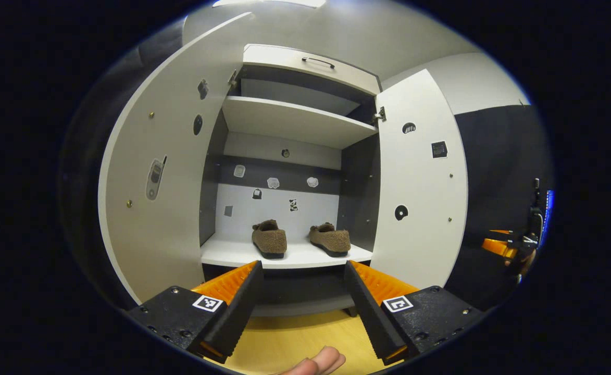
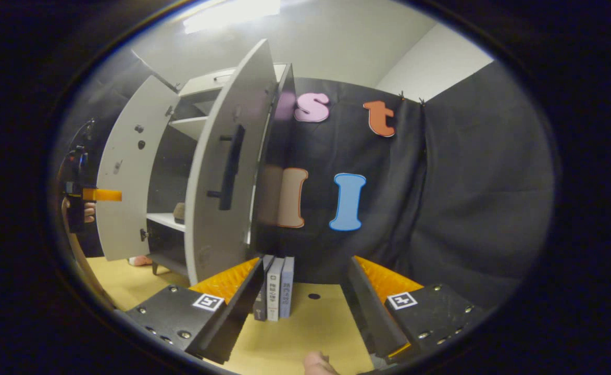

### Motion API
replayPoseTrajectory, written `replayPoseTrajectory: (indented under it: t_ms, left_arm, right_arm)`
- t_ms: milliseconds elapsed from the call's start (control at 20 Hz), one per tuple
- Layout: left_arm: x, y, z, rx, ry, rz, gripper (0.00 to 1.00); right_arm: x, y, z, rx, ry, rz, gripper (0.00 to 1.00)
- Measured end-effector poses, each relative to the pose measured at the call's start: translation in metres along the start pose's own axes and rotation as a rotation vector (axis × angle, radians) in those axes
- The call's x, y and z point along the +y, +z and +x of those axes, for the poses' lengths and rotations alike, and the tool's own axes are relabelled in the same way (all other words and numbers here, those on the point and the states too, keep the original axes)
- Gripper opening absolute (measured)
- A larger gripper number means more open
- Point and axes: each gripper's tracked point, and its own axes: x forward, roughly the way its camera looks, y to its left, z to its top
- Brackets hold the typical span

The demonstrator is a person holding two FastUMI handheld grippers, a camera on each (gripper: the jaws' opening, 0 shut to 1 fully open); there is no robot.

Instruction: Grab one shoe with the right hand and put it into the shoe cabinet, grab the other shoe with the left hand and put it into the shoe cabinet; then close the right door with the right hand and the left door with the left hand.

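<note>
Two brown fuzzy shoes, one on the left and one on the right, stand side by side on the lower shelf of the white shoe cabinet. Both doors hang wide: the left door and the right door. My left gripper faces the shelf from a short way back, open, with nothing between its fingers. My right gripper is open and empty too, behind the right door, whose dark handle faces it. The other gripper, hand-held, shows beside the left door. A shoe peeks out on the shelf.
A drawer with a handle tops the cabinet, above an upper shelf. Three upright books stand on the wooden floor by the black cloth wall. The right gripper shows past the right door's edge.
</note>
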Motion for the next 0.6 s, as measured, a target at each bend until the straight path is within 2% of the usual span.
replayPoseTrajectory:
  t_ms: [150,200,250,350,450,500,550,600]
  left_arm:
    - [0.017,0.011,0.002,-0.043,0.044,0.009,0.96]
    - [0.022,0.009,0.000,-0.038,0.066,0.011,1.00]
    - [0.022,0.008,-0.003,-0.038,0.070,0.015,0.96]
    - [0.017,0.016,-0.012,-0.057,0.044,0.035,0.96]
    - [0.017,0.023,-0.023,-0.083,0.033,0.040,0.92]
    - [0.016,0.025,-0.028,-0.092,0.027,0.046,0.96]
    - [0.015,0.026,-0.031,-0.099,0.019,0.050,0.92]
    - [0.014,0.029,-0.036,-0.105,0.014,0.056,0.95]
  right_arm:
    - [-0.025,0.019,0.036,0.032,-0.007,0.046,0.98]
    - [-0.031,0.024,0.048,0.045,-0.019,0.043,0.98]
    - [-0.031,0.033,0.059,0.041,-0.020,0.043,0.98]
    - [-0.013,0.042,0.075,0.052,0.030,0.080,0.98]
    - [-0.007,0.050,0.091,0.055,0.017,0.065,0.98]
    - [0.002,0.054,0.096,0.051,0.023,0.058,0.98]
    - [0.013,0.056,0.098,0.059,0.032,0.052,0.98]
    - [0.024,0.057,0.103,0.067,0.043,0.038,0.98]
